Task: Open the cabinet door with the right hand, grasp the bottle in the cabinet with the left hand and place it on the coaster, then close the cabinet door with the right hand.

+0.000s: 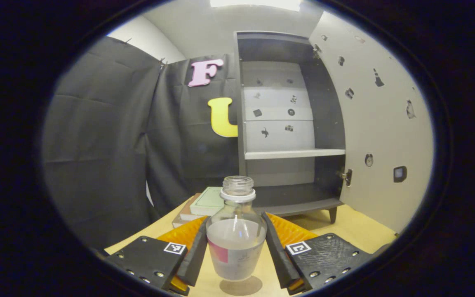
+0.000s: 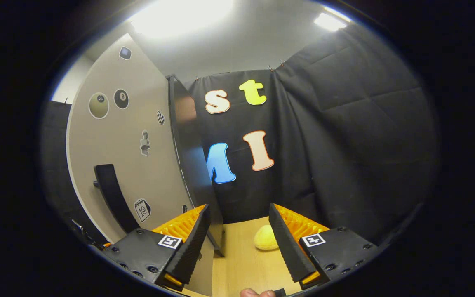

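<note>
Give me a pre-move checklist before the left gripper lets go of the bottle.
1. Bottle out of the cabinet: ok.
2. Bottle upright, uncapped, liquid inside: ok.
3. Left gripper grip: fingers appear to press both sides of the bottle: ok.
4. Bottle on the coaster: cannot tell; the dark round patch under its base could be coaster or shadow.
5. Cabinet door open, waiting to be closed: ok.
6. Right gripper open, holding nothing, by the door's edge: ok.
</note>
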Tool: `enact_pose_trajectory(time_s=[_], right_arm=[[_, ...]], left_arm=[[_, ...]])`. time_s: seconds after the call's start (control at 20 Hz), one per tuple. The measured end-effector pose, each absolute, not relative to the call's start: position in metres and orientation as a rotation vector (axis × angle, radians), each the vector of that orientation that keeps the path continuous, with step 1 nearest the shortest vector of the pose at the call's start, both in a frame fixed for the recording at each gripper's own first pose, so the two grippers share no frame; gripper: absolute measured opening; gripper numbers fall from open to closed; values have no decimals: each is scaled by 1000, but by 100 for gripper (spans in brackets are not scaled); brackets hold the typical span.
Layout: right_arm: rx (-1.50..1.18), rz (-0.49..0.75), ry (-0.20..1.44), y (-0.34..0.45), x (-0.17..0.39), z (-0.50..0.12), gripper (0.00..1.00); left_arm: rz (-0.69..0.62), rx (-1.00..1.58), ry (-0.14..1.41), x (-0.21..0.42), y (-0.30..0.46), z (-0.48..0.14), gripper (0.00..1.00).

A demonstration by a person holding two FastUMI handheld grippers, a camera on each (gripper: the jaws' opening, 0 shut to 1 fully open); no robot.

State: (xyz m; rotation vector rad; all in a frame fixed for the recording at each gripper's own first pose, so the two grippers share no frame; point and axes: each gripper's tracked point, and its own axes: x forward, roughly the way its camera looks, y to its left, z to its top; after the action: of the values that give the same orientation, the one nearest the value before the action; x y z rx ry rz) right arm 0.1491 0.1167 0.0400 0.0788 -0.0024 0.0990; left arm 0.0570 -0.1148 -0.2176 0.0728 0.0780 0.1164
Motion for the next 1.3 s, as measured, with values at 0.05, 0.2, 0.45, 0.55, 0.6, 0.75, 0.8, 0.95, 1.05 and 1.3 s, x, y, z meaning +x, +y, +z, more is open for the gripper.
enact_pose_trajectory(time_s=[0.05, 0.2, 0.45, 0.55, 0.6, 0.75, 0.8, 0.95, 1.05, 1.3], right_arm=[[75, 67, -12, 106, 149, 40, 90], [120, 2, -22, 101, 155, 39, 90], [95, -45, 121, 95, 144, 5, 90], [107, -41, 125, 100, 137, 9, 90], [104, -43, 124, 100, 136, 10, 90], [113, -46, 153, 104, 139, 2, 90], [124, -43, 153, 106, 136, 3, 90], [125, -58, 159, 106, 134, -1, 90], [130, -64, 183, 107, 130, -5, 90], [142, -60, 170, 111, 128, -4, 90]], left_arm=[[133, 65, 85, 55, -115, -233, 73], [156, 77, 79, 52, -115, -264, 73], [136, 92, 127, 60, -116, -312, 73], [117, 76, 137, 61, -119, -325, 72], [112, 85, 146, 59, -119, -331, 73], [108, 88, 146, 52, -114, -337, 76], [110, 74, 147, 48, -113, -337, 74], [95, 56, 150, 41, -112, -334, 74], [67, 69, 158, 44, -117, -335, 74], [54, 77, 172, 49, -111, -331, 76]])
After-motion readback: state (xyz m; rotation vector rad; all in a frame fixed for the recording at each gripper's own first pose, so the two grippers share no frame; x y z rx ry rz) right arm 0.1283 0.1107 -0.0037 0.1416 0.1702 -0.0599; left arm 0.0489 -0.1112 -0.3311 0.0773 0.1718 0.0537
